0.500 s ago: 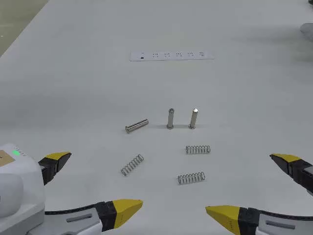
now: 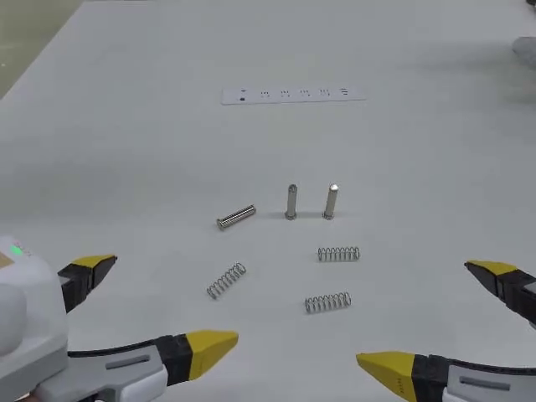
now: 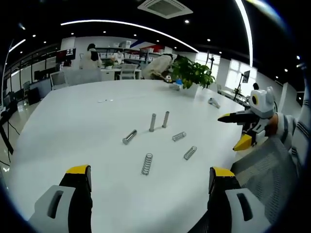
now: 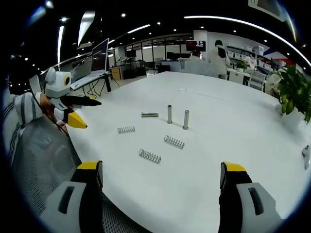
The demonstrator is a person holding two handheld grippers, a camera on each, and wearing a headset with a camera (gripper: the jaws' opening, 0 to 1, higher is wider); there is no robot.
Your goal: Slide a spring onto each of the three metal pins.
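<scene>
Left gripper [image 2: 167, 301], right gripper [image 2: 416, 314]: both stood wide, empty. Springs [image 2: 226, 281] lay loose nearside of the fallen pin [image 2: 235, 218]; none fitted. Next move, likely: pinch one spring.

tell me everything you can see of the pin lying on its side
The lying pin is a short, shiny silver metal rod with a wider head at its left end in the head view. It rests on its side on the white table, left of an upright pin and apart from it. It carries no spring; the nearest spring lies apart. Only the table touches it.
</scene>
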